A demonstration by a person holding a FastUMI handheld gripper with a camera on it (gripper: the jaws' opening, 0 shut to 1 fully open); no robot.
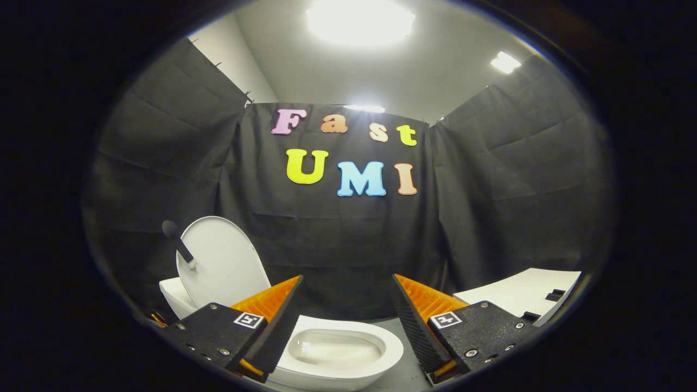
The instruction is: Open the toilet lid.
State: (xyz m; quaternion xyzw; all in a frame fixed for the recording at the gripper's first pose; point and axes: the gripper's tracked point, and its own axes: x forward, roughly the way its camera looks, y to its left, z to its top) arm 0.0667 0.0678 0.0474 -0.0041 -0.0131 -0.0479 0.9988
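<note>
Toilet lid [222, 261] raised upright, bowl [340, 351] partly hidden behind spread gripper [347, 288] fingers, possibly a dark handle [178, 245] on lid

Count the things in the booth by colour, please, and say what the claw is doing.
White: 3 (raised oval toilet lid, ceramic toilet bowl, flat board)
Black: 1 (rod handle on the lid)
Total: 4
Claw: open, holding nothing.

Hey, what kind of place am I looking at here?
Likely a mock bathroom set up in a recording booth, not a real one. A white toilet sits on the floor with its lid raised upright, and black cloth walls hang around it. The hand-held gripper is open above the bowl.
</note>
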